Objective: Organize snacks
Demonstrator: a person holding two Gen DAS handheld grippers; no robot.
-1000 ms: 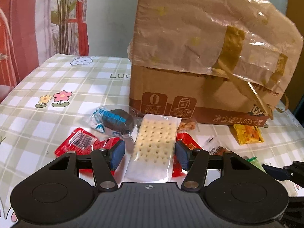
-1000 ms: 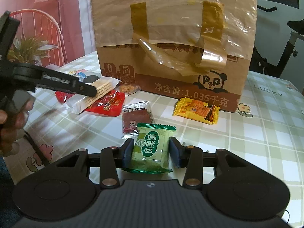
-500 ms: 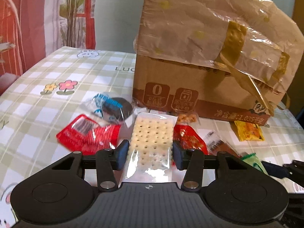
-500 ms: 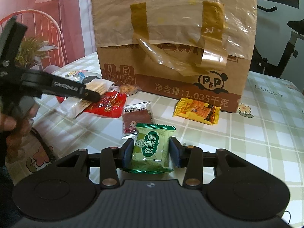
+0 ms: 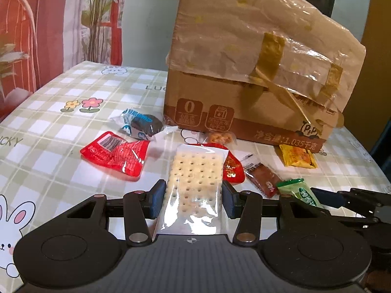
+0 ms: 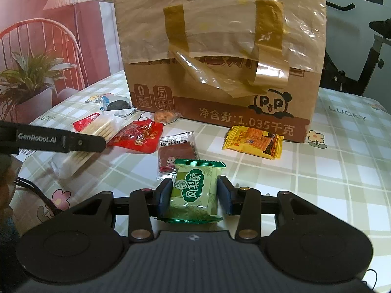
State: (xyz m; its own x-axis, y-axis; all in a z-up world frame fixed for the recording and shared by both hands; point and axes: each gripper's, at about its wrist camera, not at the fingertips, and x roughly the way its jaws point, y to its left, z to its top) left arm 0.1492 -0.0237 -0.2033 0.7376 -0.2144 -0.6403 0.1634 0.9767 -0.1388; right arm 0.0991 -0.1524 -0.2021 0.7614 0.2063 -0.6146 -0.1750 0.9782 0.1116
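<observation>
Since the earlier frames the left gripper (image 5: pixel 194 199) has closed in on the clear-wrapped cracker pack (image 5: pixel 195 185) and lifted it off the red packets; its pads now clamp the pack's sides. The right gripper (image 6: pixel 193 196) has not moved and grips the green pastry packet (image 6: pixel 195 186) just above the checked tablecloth (image 6: pixel 342 171). Left of the cracker pack lies a red snack packet (image 5: pixel 116 155), with a dark cookie in clear wrap (image 5: pixel 143 124) beyond it. A second red packet (image 6: pixel 138 135), a brown jerky packet (image 6: pixel 177 152) and a yellow packet (image 6: pixel 254 141) lie between the grippers and the taped cardboard box (image 6: pixel 220 48) at the far side.
</observation>
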